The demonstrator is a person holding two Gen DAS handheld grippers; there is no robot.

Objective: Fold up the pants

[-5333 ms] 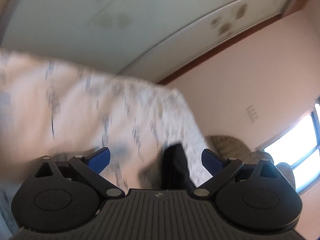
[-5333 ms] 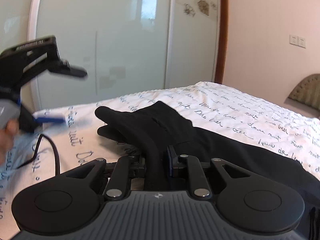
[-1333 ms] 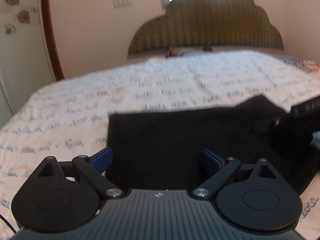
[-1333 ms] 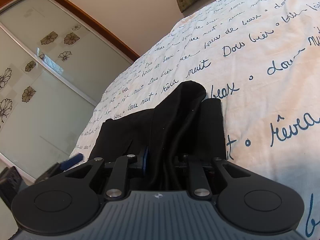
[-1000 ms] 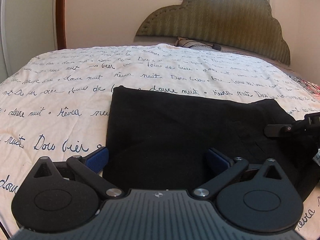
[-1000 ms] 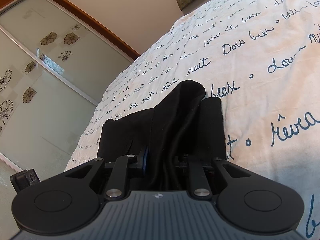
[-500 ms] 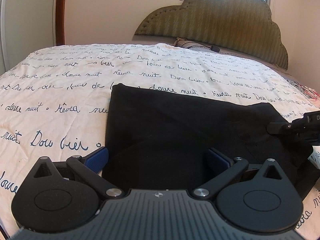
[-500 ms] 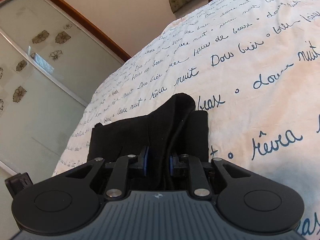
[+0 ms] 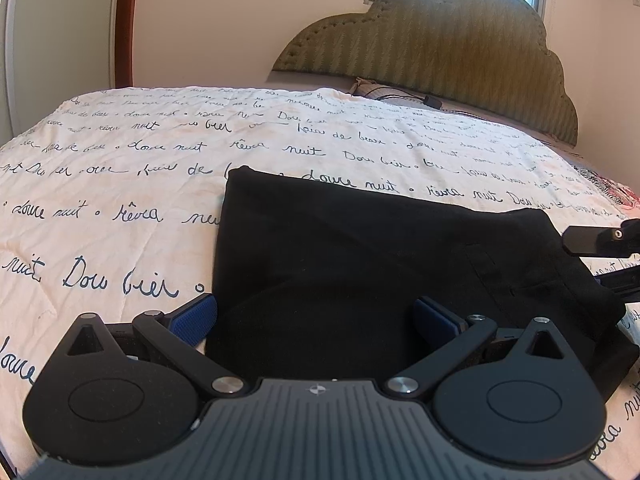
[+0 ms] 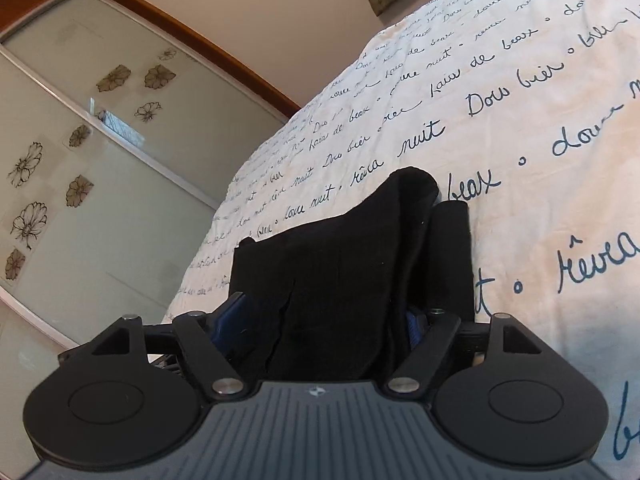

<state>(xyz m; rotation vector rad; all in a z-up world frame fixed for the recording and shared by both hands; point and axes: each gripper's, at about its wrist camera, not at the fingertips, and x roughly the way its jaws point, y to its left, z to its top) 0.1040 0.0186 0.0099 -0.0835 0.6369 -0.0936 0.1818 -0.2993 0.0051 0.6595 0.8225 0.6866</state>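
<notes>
The black pants [image 9: 360,248] lie folded into a flat rectangle on the bed's white quilt [image 9: 120,168]. My left gripper [image 9: 316,316] hovers over their near edge, open wide, with the cloth lying loose below its blue pads [image 9: 196,312]. At the right end of the pants, my right gripper [image 10: 320,320] has its jaws opening. A raised fold of the pants [image 10: 360,248] still stands between its blue pads [image 10: 230,318], no longer pinched. In the left wrist view, one finger of the right gripper [image 9: 596,240] shows at the right edge.
The quilt with dark handwritten script covers the whole bed. A green padded headboard [image 9: 440,40] and a pillow [image 9: 384,90] are at the far end. Frosted sliding wardrobe doors [image 10: 80,160] with flower prints stand beyond the bed's side.
The right gripper's jaws, pinched on a fold of the pants until half a second ago, have spread apart. The left gripper has stayed open over the pants' near edge.
</notes>
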